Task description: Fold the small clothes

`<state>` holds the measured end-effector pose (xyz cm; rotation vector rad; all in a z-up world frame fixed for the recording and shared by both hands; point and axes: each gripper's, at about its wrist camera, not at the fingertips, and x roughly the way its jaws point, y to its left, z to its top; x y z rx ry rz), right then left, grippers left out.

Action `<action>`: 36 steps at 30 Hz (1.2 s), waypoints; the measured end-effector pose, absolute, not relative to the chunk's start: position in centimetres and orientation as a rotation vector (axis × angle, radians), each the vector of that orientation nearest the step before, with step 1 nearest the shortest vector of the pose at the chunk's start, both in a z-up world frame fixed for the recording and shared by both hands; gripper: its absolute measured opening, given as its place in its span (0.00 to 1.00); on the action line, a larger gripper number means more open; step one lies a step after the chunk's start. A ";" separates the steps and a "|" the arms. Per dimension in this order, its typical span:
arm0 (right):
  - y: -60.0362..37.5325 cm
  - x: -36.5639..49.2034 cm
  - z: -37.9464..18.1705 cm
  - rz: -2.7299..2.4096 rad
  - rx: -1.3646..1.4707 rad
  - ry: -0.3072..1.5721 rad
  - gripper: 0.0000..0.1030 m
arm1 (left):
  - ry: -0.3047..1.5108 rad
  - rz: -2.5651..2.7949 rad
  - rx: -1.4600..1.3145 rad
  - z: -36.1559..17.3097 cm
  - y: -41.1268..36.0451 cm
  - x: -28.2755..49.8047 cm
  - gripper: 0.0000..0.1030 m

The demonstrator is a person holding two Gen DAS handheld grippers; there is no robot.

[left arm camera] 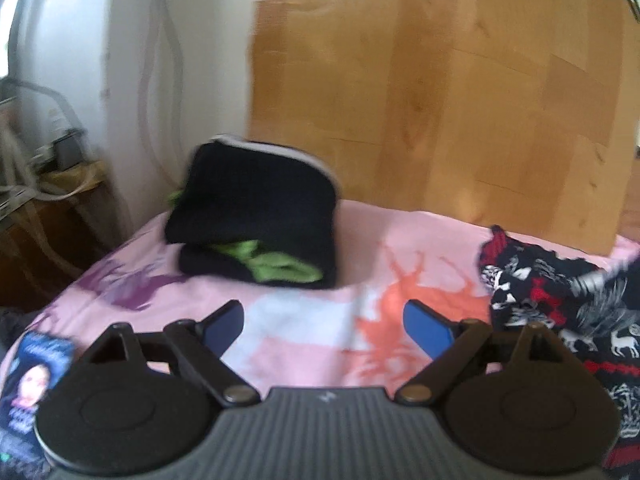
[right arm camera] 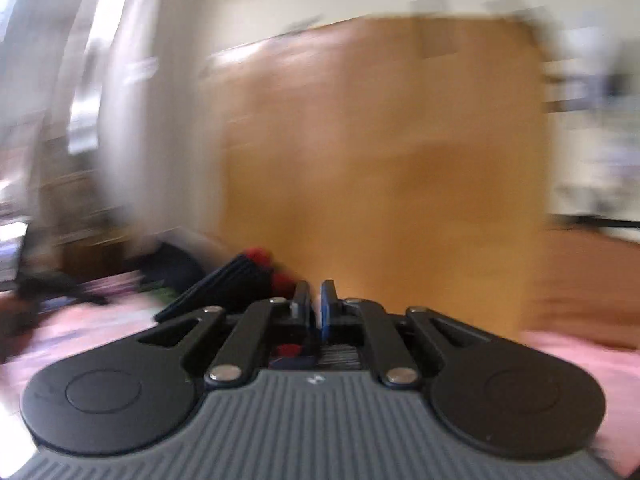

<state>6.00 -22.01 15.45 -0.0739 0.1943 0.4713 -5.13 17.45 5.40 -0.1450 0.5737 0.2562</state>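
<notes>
In the left wrist view a stack of folded black clothes with green trim (left arm camera: pixel 256 224) sits at the far left of the pink bedsheet (left arm camera: pixel 304 336). A crumpled black garment with a red and white pattern (left arm camera: pixel 560 304) lies at the right. My left gripper (left arm camera: pixel 324 326) is open and empty above the sheet, between the two. The right wrist view is motion-blurred. My right gripper (right arm camera: pixel 316 304) has its fingers close together, and dark fabric with red (right arm camera: pixel 240 280) lies just left of and under them. I cannot tell whether cloth is pinched between them.
A wooden wardrobe (left arm camera: pixel 440 100) stands behind the bed, with a white wall and a cluttered side table (left arm camera: pixel 52 184) at the left. A printed card or booklet with a face (left arm camera: pixel 36 380) lies on the sheet at the near left.
</notes>
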 end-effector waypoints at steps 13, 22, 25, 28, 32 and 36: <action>-31.7 7.8 4.8 0.312 0.339 0.555 0.61 | 0.725 0.062 -0.061 4.7 9.0 12.6 0.86; -30.5 15.8 2.7 0.309 0.223 0.664 0.67 | 0.818 0.015 0.010 1.4 6.2 16.7 0.31; -30.5 16.3 1.7 0.350 0.184 0.709 0.35 | 0.805 -0.012 0.015 1.6 6.1 16.7 0.07; -30.2 15.9 3.8 0.421 0.156 0.655 0.14 | 0.756 -0.019 0.015 2.6 6.3 16.4 0.06; -31.3 15.5 10.3 0.420 0.133 0.375 0.14 | 0.690 -0.001 -0.116 4.6 8.1 16.6 0.05; -33.1 13.0 13.5 0.481 0.113 0.108 0.19 | 0.646 0.048 -0.185 4.7 9.6 16.2 0.02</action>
